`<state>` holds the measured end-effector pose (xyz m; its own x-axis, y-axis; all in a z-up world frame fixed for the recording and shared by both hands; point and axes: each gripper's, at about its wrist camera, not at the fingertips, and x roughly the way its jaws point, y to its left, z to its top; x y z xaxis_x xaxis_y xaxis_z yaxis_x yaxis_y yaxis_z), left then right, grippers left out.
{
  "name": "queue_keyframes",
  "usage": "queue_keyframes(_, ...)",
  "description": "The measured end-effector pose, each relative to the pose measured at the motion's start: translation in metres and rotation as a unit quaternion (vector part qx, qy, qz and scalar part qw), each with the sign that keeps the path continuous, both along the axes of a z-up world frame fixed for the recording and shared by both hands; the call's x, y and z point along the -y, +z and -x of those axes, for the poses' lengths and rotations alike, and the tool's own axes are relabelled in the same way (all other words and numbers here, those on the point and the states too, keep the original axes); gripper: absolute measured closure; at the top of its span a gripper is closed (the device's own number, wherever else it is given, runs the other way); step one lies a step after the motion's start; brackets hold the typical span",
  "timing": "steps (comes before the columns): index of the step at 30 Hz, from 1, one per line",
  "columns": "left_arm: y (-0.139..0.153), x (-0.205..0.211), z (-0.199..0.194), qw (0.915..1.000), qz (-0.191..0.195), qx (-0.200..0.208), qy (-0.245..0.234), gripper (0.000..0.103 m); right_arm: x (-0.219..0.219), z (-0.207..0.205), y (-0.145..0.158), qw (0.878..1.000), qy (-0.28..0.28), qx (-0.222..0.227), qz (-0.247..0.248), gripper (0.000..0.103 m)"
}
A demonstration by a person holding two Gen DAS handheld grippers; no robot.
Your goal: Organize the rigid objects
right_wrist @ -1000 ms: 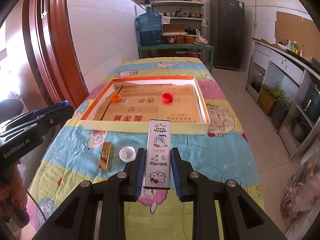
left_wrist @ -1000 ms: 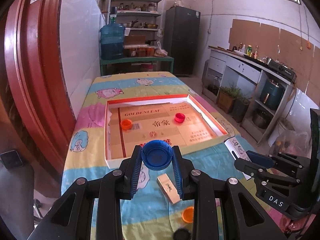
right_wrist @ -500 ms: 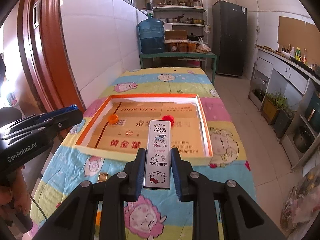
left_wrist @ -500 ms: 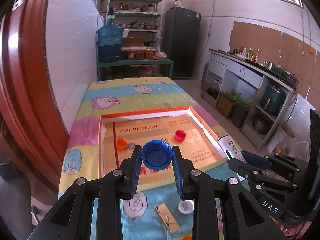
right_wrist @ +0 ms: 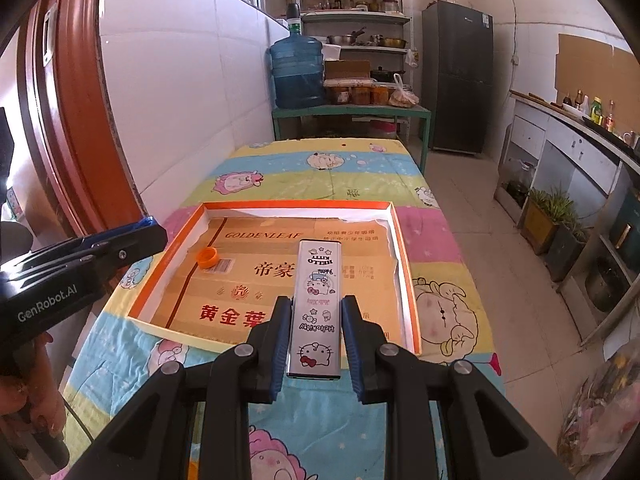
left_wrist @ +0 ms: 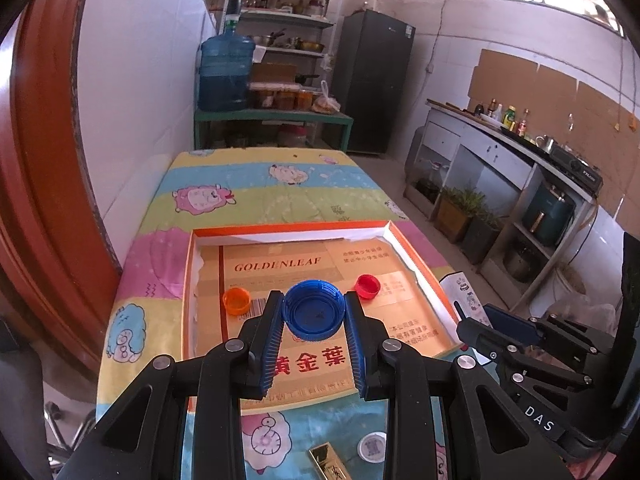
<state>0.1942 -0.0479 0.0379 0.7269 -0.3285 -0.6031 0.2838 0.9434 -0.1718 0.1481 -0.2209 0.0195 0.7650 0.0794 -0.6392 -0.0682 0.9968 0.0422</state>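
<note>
The round blue plastic bottle cap (left_wrist: 313, 314) is clamped in the left gripper (left_wrist: 313, 320) above the shallow orange-rimmed cardboard tray (left_wrist: 416, 240); the long white Hello Kitty case (right_wrist: 317, 304), pointing forward, is clamped in the right gripper (right_wrist: 316, 336) over its near edge.

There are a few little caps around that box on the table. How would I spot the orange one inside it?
Find the shallow orange-rimmed box lying on the cartoon-print tablecloth. On its cardboard floor, look toward its left side, just under the word GOLDENLEAF: the orange cap lies there, open side up, beside a barcode. The red cap lies further right, and the bigger blue cap is held in the left gripper.
</note>
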Motion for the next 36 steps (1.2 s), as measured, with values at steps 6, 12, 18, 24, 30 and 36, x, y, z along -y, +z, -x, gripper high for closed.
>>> queue_keyframes(6,-0.014,0.002,-0.017,0.9998,0.002,-0.018,0.013,0.073,0.001,-0.015,-0.009,1.000,0.001,-0.009,-0.004,0.077)
queue_keyframes(12,-0.027,0.007,-0.035,0.9993,-0.002,-0.029,0.022,0.073,0.003,-0.030,-0.013,1.000,-0.002,-0.009,-0.006,0.077)
queue_keyframes(18,-0.031,0.017,-0.055,0.9991,-0.009,-0.033,0.026,0.073,0.009,-0.046,-0.017,1.000,-0.011,-0.013,-0.007,0.077)
queue_keyframes(24,-0.039,0.023,-0.074,0.9985,-0.013,-0.044,0.030,0.073,0.018,-0.060,-0.026,0.999,-0.024,-0.023,-0.005,0.077)
queue_keyframes(30,-0.047,0.028,-0.087,0.9979,-0.013,-0.056,0.029,0.073,0.024,-0.072,-0.034,0.999,-0.029,-0.032,-0.004,0.077)
queue_keyframes(36,-0.057,0.036,-0.099,0.9970,-0.018,-0.070,0.026,0.073,0.028,-0.086,-0.042,0.999,-0.031,-0.043,0.000,0.077)
